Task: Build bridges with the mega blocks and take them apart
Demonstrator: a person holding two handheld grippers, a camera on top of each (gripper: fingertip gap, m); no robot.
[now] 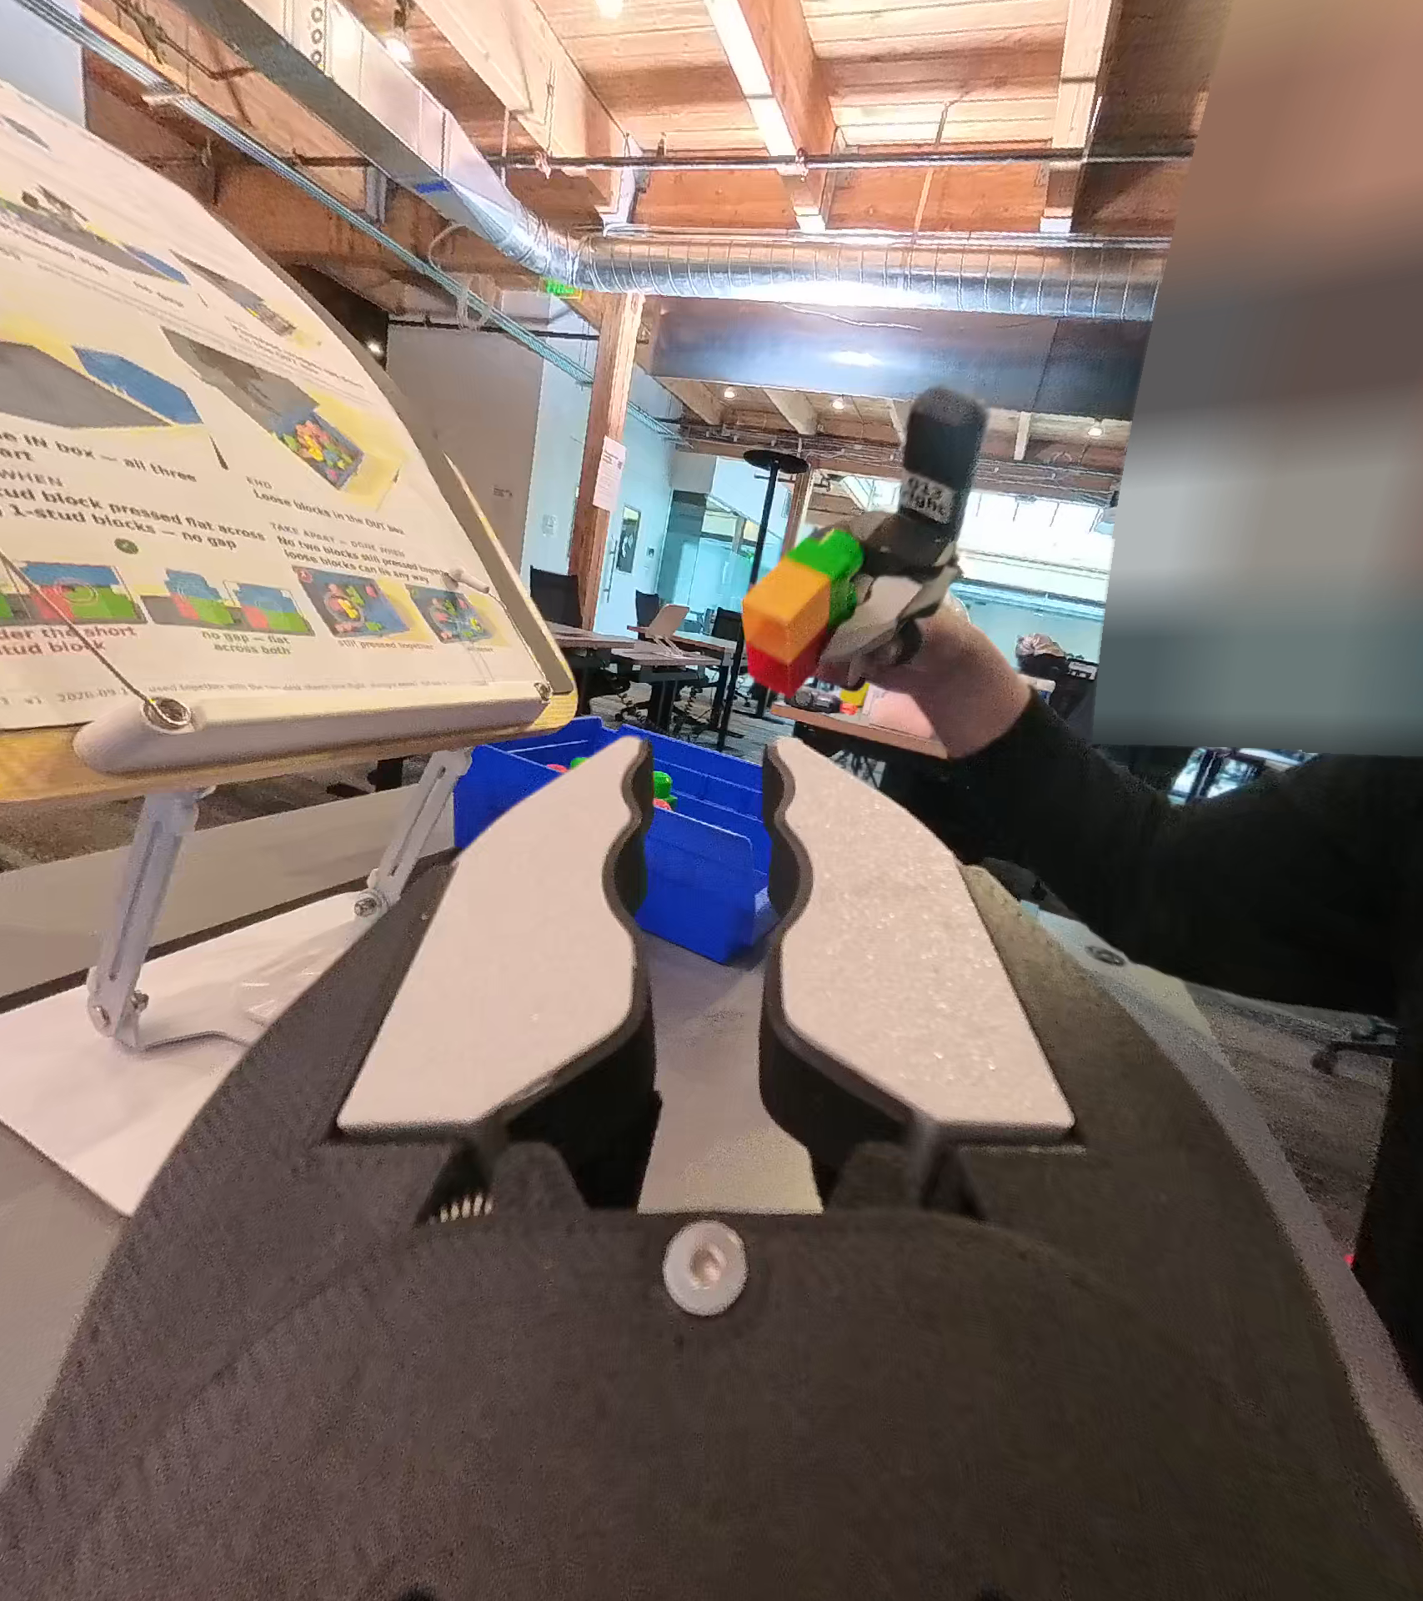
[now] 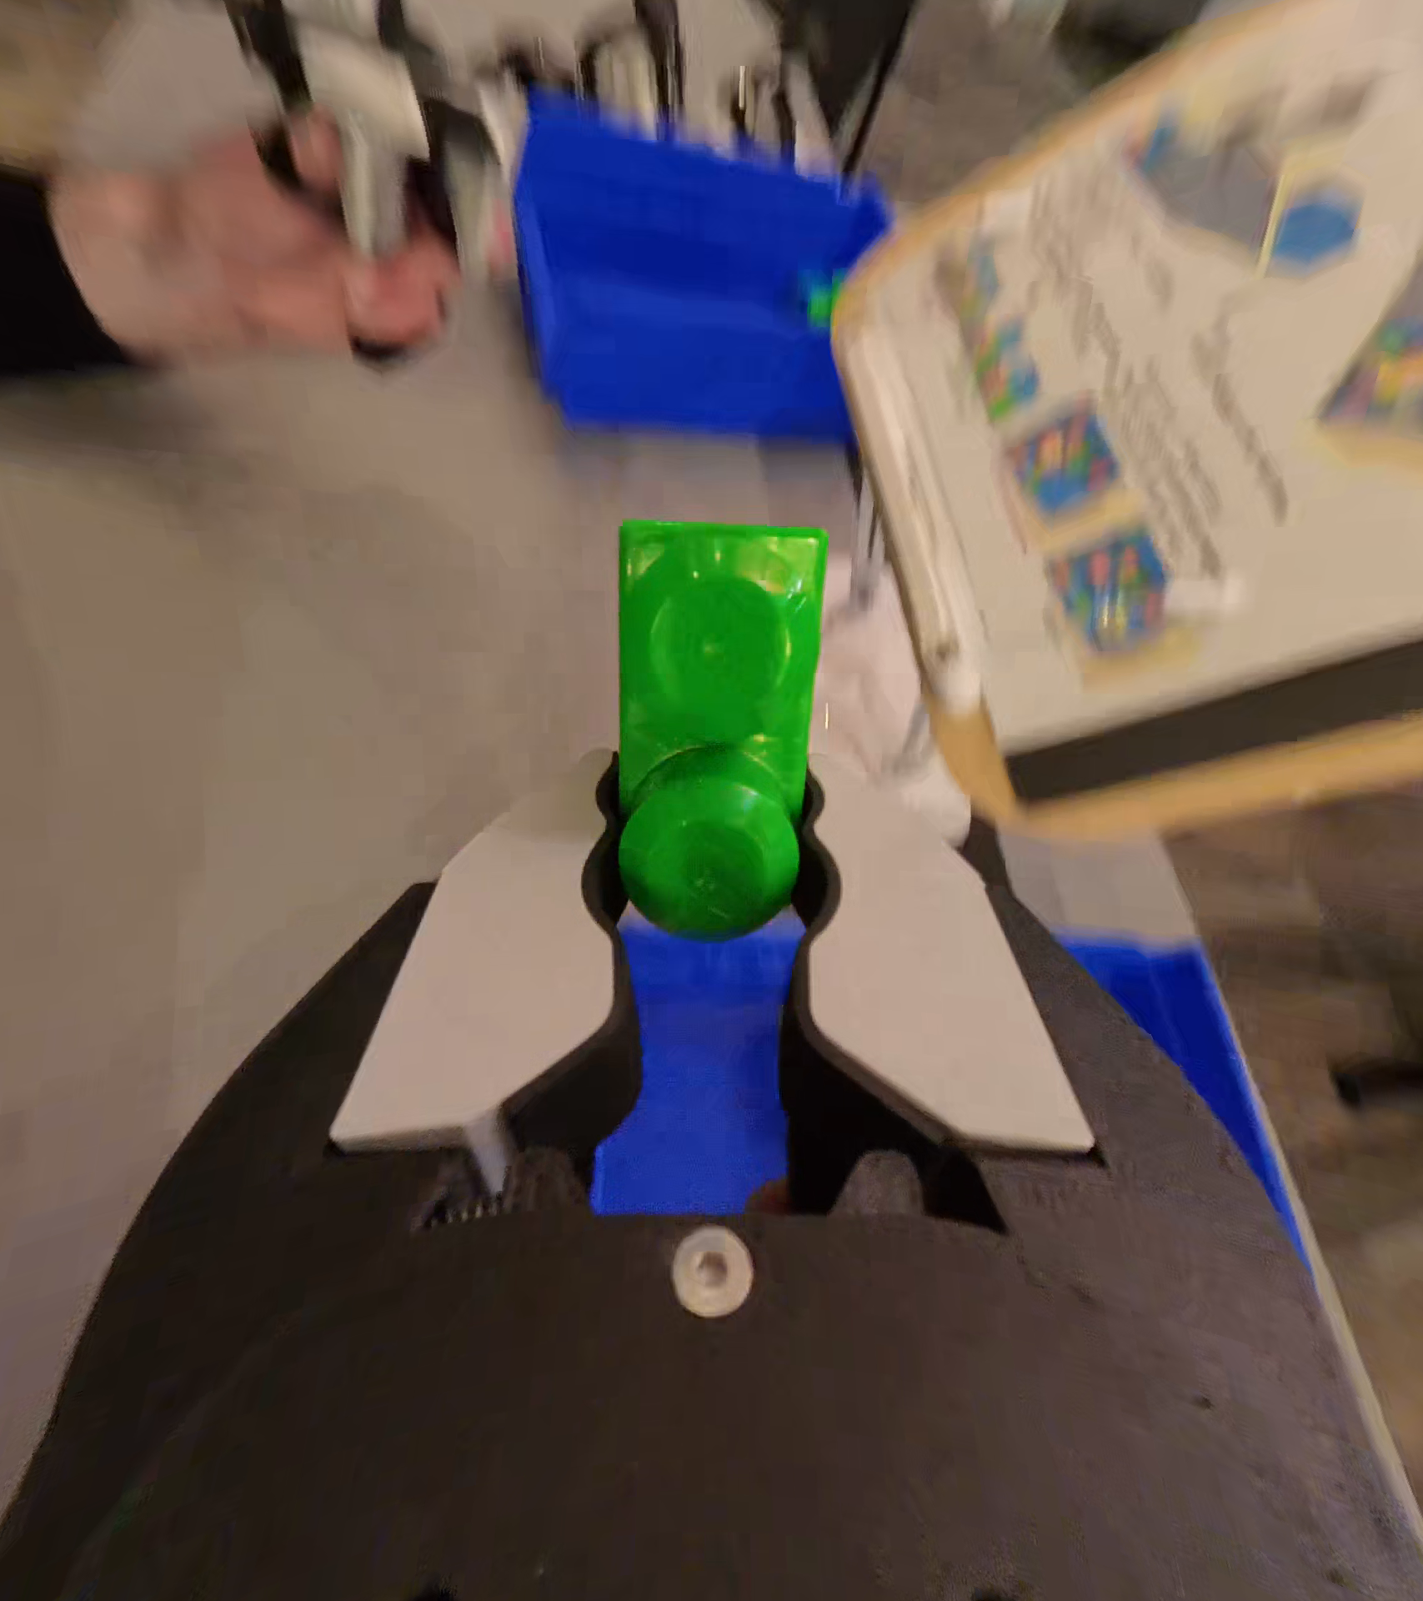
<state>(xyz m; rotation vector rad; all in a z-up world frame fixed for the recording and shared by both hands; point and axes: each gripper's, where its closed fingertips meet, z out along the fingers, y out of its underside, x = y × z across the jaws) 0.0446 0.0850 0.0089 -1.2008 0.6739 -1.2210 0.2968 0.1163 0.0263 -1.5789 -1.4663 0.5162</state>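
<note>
I am holding a small bridge (image 1: 803,606) in my right hand-held gripper (image 2: 712,814), raised in the right-middle of the left wrist view: a green block (image 2: 721,641) with an orange block (image 1: 786,611) and a red block (image 1: 781,671) pressed onto it. In the right wrist view, both pads are pressing on the green block's flanks at its near end, and its far end is sticking out past the fingertips. My left hand-held gripper (image 1: 708,780) is standing open and empty, low in the centre of its frame, in front of a blue bin (image 1: 695,884) with loose blocks inside.

These blocks are looking light, hollow, stiff and glossy, so I am judging them slippery and unlikely to break. I would be taking the orange or red block by its flat sides and pulling straight off the studs; twisting may skid it.

Upper left, an instruction sheet (image 1: 171,485) on a stand is carrying printed text and pictures. A small label is sitting on the right hand-held gripper's handle. I am seeing no brand on the blocks.
</note>
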